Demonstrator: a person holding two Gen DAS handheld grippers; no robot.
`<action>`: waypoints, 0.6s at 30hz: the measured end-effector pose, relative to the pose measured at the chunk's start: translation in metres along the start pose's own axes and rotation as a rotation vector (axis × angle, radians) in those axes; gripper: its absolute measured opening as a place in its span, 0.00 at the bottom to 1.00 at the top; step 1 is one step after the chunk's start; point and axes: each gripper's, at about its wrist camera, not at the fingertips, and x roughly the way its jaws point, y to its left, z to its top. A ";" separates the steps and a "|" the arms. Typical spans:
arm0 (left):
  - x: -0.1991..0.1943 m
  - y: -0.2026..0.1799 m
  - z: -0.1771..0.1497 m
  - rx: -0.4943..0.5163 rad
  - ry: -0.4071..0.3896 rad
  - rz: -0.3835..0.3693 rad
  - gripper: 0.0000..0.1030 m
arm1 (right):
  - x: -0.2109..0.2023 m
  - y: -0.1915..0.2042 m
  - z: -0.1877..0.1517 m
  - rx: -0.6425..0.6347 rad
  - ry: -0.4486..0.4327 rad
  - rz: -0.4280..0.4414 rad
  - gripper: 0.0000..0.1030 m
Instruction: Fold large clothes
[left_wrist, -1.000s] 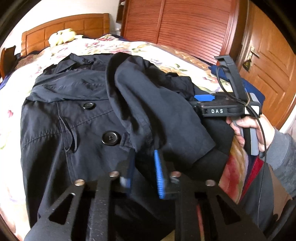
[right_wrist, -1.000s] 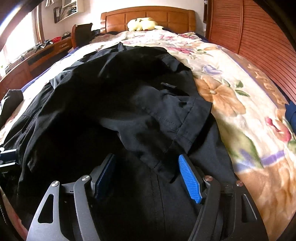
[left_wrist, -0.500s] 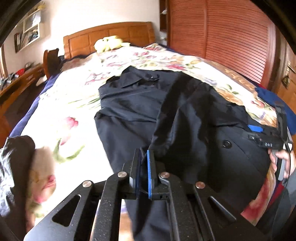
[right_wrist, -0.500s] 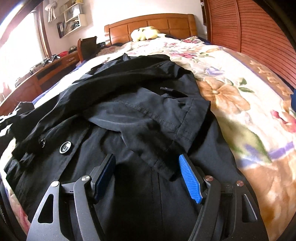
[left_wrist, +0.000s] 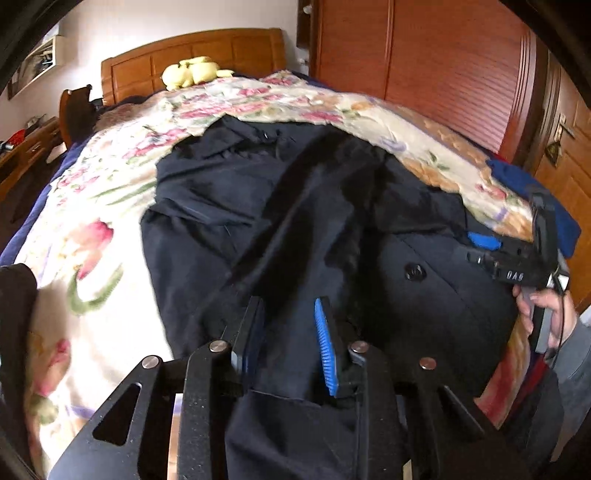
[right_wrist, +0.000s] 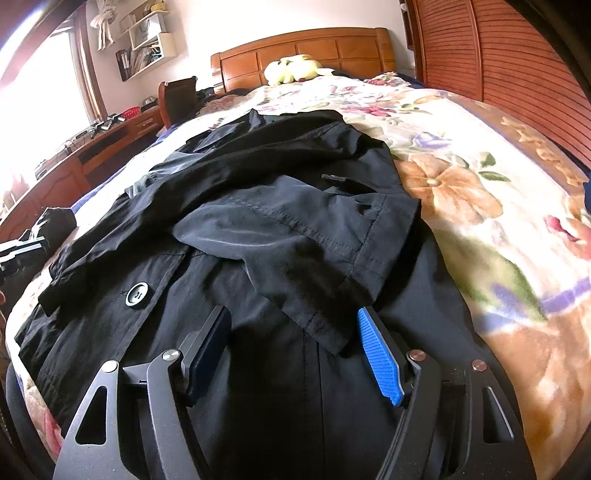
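Your left wrist view looks down from close above the dark coat (left_wrist: 280, 221) near the bed's foot toward the headboard (left_wrist: 192, 55), your right wrist view sits lower at its hem facing likewise, and both share coat, floral bedspread (right_wrist: 480, 177) and headboard.

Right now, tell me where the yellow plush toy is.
The plush toy lies at the far end of the bed against the wooden headboard, top centre in the right wrist view, well beyond the dark coat.
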 end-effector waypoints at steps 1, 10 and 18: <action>0.004 -0.003 -0.003 0.004 0.010 0.004 0.29 | 0.000 0.002 0.000 -0.003 -0.001 -0.007 0.70; 0.033 0.007 -0.033 -0.040 0.052 0.009 0.29 | -0.033 0.017 0.036 -0.116 -0.063 -0.053 0.70; 0.033 -0.001 -0.049 -0.018 -0.026 0.054 0.29 | -0.005 0.052 0.120 -0.244 -0.083 0.039 0.58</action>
